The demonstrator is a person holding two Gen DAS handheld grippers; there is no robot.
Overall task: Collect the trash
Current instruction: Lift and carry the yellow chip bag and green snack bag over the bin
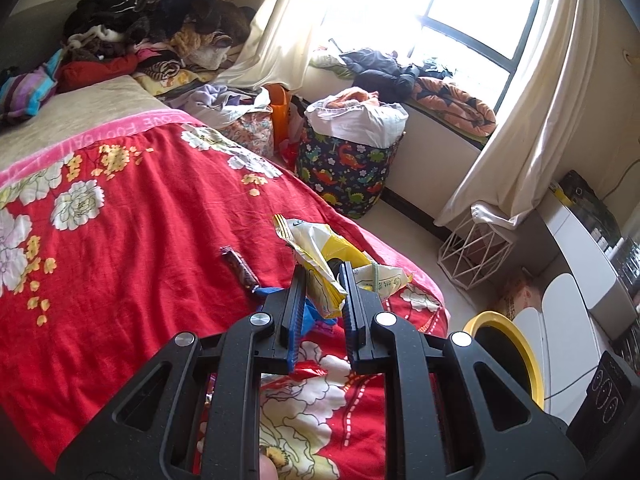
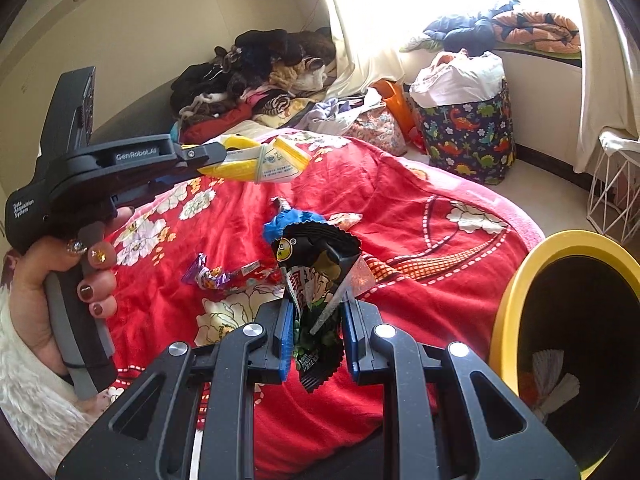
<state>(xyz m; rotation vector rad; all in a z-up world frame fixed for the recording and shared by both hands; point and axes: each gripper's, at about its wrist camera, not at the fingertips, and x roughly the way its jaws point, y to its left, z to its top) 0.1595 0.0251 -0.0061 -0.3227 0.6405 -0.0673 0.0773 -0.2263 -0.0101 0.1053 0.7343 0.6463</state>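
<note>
A: What are the jaws doing?

B: Both are clenched on trash. The left gripper (image 1: pixel 323 280) pinches a yellow-and-white snack wrapper (image 1: pixel 316 254), which sticks out beyond its tips. The right gripper (image 2: pixel 316 312) clamps a black snack packet (image 2: pixel 316 276), standing upright between its blue pads.

A: What lies around them?

B: A red floral bedspread (image 1: pixel 140 216) is below. On it, near the jaws, lie a purple candy wrapper (image 2: pixel 204 276), a blue wrapper (image 2: pixel 286 220) and a dark wrapped stick (image 1: pixel 240 270).

A: Which step is this?

B: Likely carrying both pieces to the yellow-rimmed bin (image 2: pixel 576 320), near right off the bed. Next, each gripper needs to reach over its mouth, then release.
</note>
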